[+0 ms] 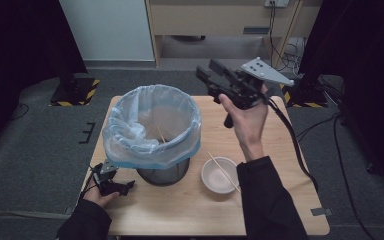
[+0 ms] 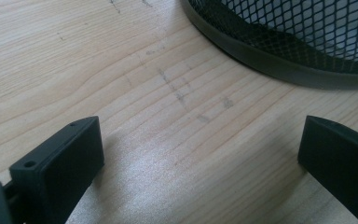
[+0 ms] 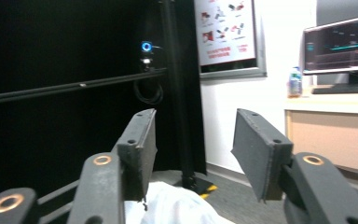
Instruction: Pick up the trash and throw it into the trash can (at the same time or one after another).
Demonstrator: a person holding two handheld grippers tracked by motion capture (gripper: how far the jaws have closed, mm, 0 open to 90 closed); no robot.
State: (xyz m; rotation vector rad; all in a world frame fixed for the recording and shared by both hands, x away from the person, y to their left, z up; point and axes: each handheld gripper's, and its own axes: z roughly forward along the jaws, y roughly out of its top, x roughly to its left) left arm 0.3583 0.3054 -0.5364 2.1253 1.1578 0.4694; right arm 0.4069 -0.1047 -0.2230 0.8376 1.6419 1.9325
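At the lower left of the high view the left gripper (image 1: 114, 184) is seen resting low on the wooden table (image 1: 195, 215), beside the foot of the mesh bin (image 1: 162, 175); in the left gripper view its jaws are spread wide over bare wood, nothing between them, with the bin's black base ring (image 2: 279, 65) at the upper right of the frame. Just right of lower centre a small white bowl (image 1: 219, 175) is noted, with one chopstick (image 1: 223, 172) laid slantwise across its rim. At centre stands the bin, lined with a pale blue-white plastic bag (image 1: 130, 145) folded over the rim; a second chopstick (image 1: 160, 134) is seen inside, leaning against the liner. Farther up, at upper right of centre, the right gripper (image 1: 215, 75) is held high in a raised hand (image 1: 247, 122), above and to the right of the bin mouth; in the right gripper view its jaws are parted and empty, pointed out at the room. The work is judged to be clearing chopsticks into the bin, one apparently done. For the next pick, the right gripper is best lowered to the bowl, the jaws set across the chopstick's free end rather than along it, and closed only once the thin stick is centred. The chopstick is slim, pale, light, and liable to roll off the rim if nudged.
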